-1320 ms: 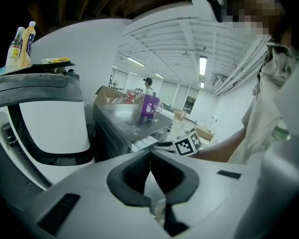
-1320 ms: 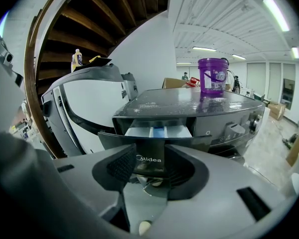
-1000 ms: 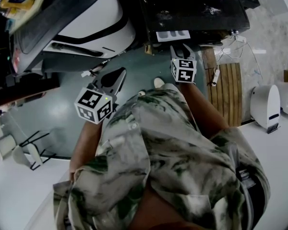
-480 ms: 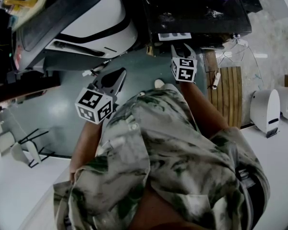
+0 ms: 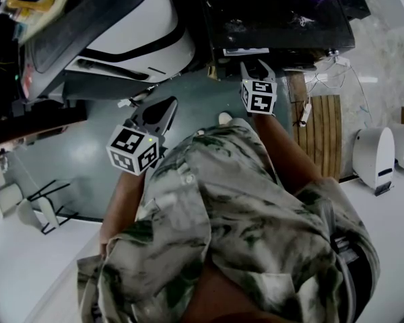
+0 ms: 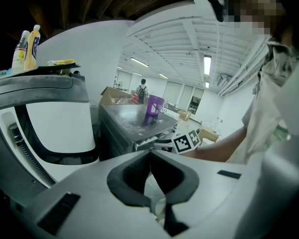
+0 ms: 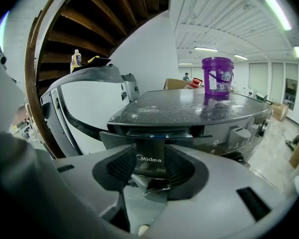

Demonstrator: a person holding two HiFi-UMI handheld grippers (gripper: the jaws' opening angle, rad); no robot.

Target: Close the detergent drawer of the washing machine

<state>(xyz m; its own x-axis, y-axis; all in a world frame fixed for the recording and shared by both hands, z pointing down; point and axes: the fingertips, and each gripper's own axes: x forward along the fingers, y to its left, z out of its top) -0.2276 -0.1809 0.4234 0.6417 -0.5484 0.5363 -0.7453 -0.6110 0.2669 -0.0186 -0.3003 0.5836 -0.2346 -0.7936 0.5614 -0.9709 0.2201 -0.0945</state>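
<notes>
Found the detergent drawer (image 7: 154,142) ajar, with its face proud of the washing machine (image 7: 189,106) at the upper front, below the top bearing a purple bucket (image 7: 218,76). Saw the right gripper (image 7: 152,162) squared up just before that face, jaws spread wide, gripping nothing, with the brand label between them. Probably posed so for a flat push rather than a pinch. Could not tell contact. Noted the left gripper (image 6: 150,153) parked aside, tips together, empty, presumably to stay clear.
</notes>
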